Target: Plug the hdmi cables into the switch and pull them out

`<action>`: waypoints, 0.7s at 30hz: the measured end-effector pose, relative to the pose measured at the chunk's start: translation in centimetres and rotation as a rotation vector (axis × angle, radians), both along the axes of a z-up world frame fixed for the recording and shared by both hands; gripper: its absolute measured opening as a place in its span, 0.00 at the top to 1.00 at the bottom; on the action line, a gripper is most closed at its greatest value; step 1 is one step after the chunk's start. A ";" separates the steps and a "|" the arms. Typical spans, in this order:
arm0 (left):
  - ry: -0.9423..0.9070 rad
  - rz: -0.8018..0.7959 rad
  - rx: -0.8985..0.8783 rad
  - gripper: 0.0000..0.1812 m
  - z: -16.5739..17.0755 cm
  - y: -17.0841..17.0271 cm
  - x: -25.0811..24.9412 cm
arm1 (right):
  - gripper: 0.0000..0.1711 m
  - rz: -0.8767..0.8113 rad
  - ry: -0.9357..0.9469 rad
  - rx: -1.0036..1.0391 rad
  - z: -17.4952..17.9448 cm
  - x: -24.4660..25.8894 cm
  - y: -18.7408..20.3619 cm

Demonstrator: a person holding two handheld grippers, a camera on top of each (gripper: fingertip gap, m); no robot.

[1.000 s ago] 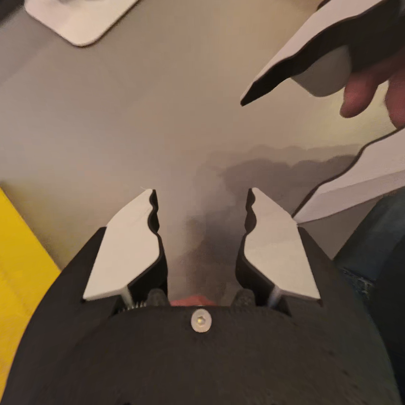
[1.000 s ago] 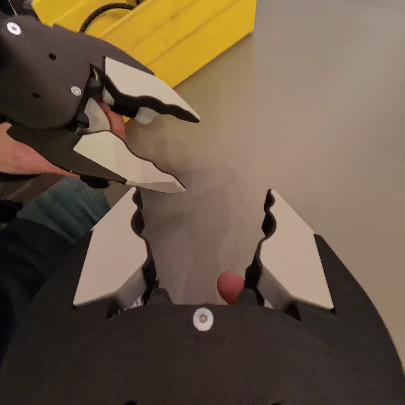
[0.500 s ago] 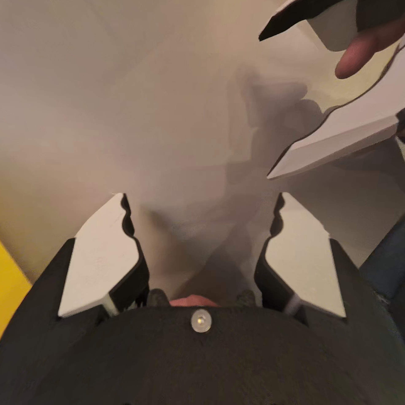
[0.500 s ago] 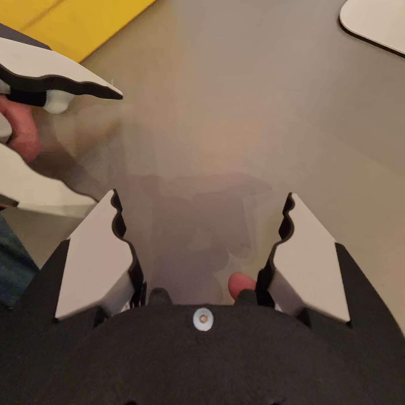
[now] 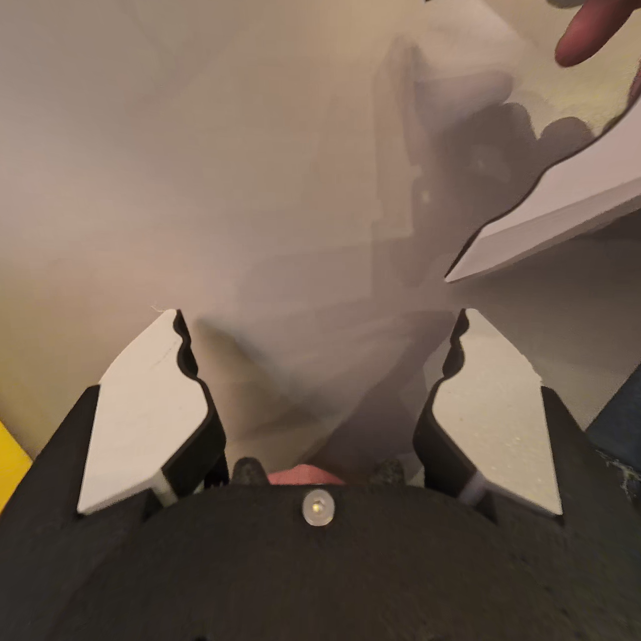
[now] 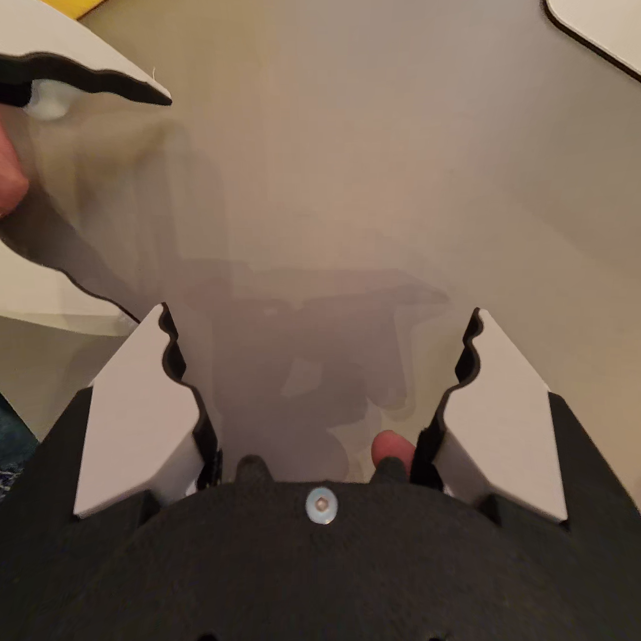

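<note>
No HDMI cable and no switch show in either view. My left gripper (image 5: pixel 321 312) is open wide and empty, pointing down at the bare grey table (image 5: pixel 208 156). My right gripper (image 6: pixel 321 308) is also open wide and empty over the same table (image 6: pixel 347 173). One white finger of the right gripper (image 5: pixel 555 222) reaches into the left wrist view from the right. The left gripper's fingers (image 6: pixel 86 73) reach into the right wrist view from the left. The two grippers are close together, side by side.
A yellow bin's corner (image 5: pixel 8 461) shows at the lower left of the left wrist view. A white flat object with rounded corner (image 6: pixel 603 31) lies at the top right of the right wrist view. A person's fingertip (image 5: pixel 586 34) and blue-jeaned leg (image 5: pixel 621 426) show at the edges.
Both grippers have opened wider. Both views have swung away from the yellow bin over bare table; the white flat object has left the left wrist view and entered the right wrist view.
</note>
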State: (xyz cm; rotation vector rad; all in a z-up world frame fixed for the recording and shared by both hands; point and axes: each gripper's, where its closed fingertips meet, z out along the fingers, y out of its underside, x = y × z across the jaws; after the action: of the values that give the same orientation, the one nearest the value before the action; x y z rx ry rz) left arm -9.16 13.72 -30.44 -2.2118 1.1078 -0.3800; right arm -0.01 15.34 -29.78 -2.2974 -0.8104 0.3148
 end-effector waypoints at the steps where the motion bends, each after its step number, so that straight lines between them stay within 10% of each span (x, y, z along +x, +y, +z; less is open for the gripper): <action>1: 0.006 0.001 0.008 0.24 0.0 0.0 -0.2 | 0.08 0.005 -0.014 0.005 0.0 0.0 -0.2; 21: 0.147 -0.051 0.131 0.19 1.2 -2.5 -2.6 | 0.07 -0.039 -0.013 0.057 1.0 2.4 -2.7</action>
State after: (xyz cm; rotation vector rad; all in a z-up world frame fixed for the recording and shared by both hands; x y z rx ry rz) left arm -11.77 11.24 -29.21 -2.1260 1.2329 -0.1631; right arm 2.39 12.67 -28.74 -2.2617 -0.7707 0.2560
